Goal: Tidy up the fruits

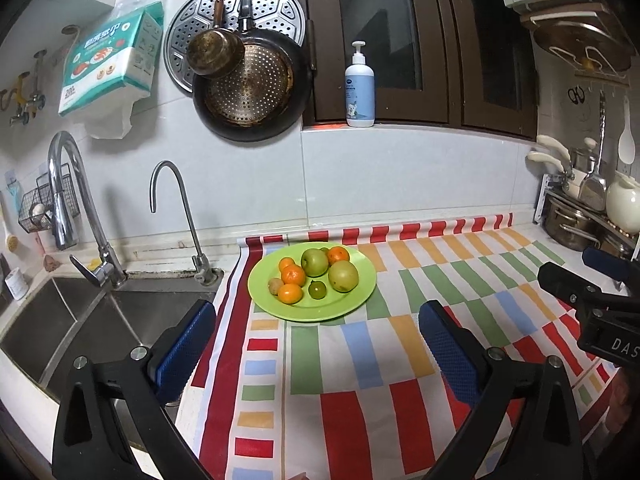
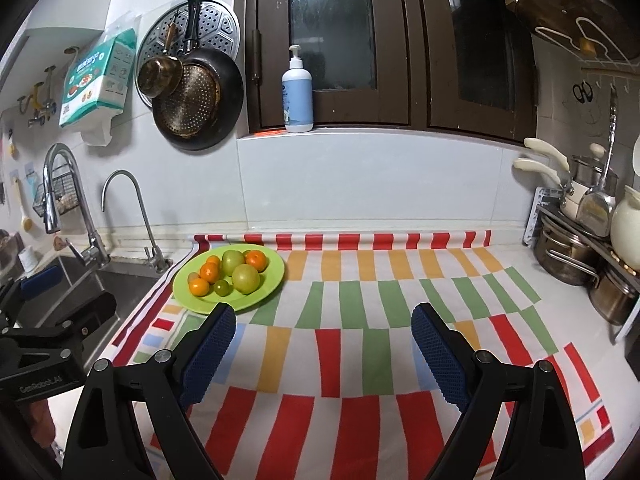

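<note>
A lime green plate (image 1: pixel 360 294) sits on the striped mat near the sink; it also shows in the right wrist view (image 2: pixel 272 280). On it lie several oranges (image 1: pixel 293 275), two large green apples (image 1: pixel 343 276), a small green lime (image 1: pixel 317 290) and a small brownish fruit (image 1: pixel 275 285). My left gripper (image 1: pixel 316 340) is open and empty, just in front of the plate. My right gripper (image 2: pixel 324 344) is open and empty, to the right of the plate and nearer me. The oranges (image 2: pixel 209 272) and apples (image 2: pixel 245 278) show in the right view too.
A steel sink (image 1: pixel 80 320) with two taps (image 1: pixel 80 208) lies left of the mat. Pots and a white jug (image 2: pixel 580 248) stand on a rack at the right. A soap bottle (image 1: pixel 359 88) stands on the sill. Pans (image 1: pixel 252 84) hang on the wall.
</note>
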{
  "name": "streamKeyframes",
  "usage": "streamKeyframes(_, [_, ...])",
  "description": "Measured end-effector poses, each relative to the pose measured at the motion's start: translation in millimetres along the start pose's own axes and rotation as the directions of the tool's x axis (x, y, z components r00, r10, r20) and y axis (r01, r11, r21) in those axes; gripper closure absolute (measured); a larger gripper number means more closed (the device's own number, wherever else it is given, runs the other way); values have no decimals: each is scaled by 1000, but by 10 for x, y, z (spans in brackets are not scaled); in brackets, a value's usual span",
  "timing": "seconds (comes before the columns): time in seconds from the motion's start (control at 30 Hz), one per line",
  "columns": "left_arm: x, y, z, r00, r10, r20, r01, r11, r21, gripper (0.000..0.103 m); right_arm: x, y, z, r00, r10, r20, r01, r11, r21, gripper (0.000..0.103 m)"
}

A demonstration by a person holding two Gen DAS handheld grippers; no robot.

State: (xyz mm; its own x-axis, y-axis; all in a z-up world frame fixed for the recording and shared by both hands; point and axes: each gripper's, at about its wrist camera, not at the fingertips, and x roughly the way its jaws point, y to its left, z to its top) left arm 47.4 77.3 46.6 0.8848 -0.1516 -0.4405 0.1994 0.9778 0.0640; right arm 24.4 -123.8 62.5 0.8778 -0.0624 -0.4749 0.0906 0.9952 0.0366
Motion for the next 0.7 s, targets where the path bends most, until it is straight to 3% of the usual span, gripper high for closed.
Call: streamKeyframes(0.7, [-135,-27,-1,999,-5,31,5,1000,2,0,-123,-5,-46,1000,5,8,-5,1000,5,13])
